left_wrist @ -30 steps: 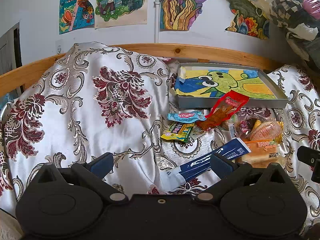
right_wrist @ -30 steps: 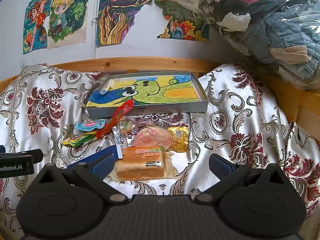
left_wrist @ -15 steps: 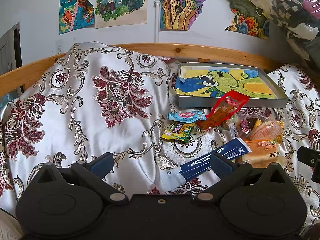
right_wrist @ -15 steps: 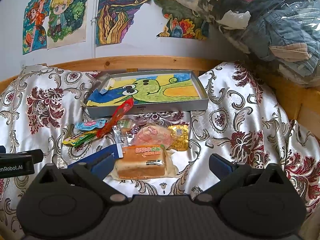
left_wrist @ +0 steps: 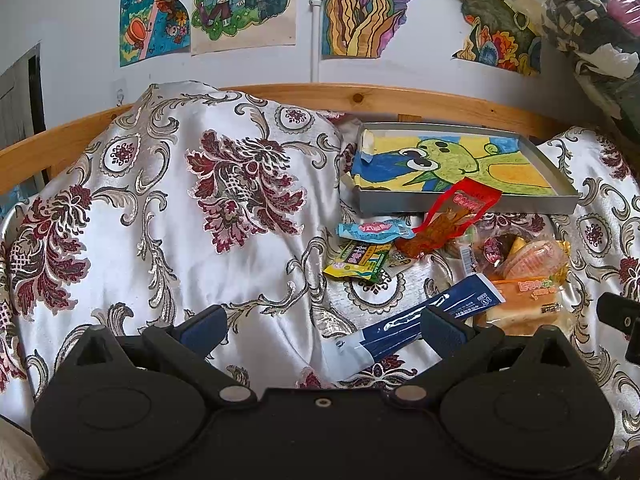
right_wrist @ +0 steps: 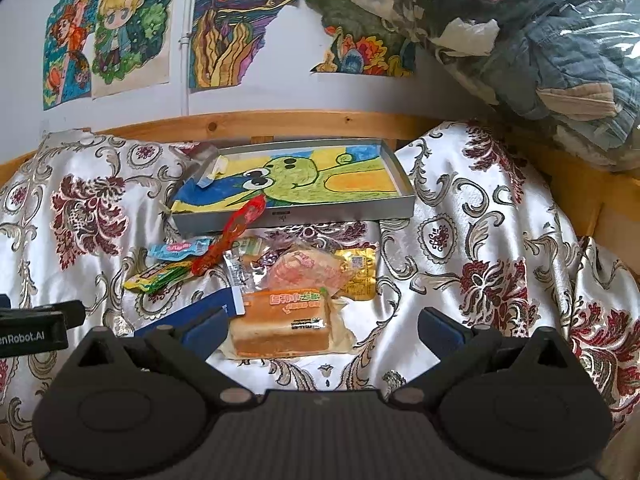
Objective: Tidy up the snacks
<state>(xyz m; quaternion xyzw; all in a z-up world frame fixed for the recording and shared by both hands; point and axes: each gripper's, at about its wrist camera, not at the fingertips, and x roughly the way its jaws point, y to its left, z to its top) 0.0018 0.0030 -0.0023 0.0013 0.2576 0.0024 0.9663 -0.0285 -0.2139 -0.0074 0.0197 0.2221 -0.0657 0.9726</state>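
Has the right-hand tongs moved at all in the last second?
Yes, slightly. In the right wrist view the grey tray and wooden rail sit a little lower than before, so the right tongs tilted or rose slightly upward.

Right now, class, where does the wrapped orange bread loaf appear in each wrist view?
Left wrist: bread loaf at the right, past the right finger.
Right wrist: bread loaf at lower centre, between the open fingers.
Shared landmark: the grey tray behind the snacks.
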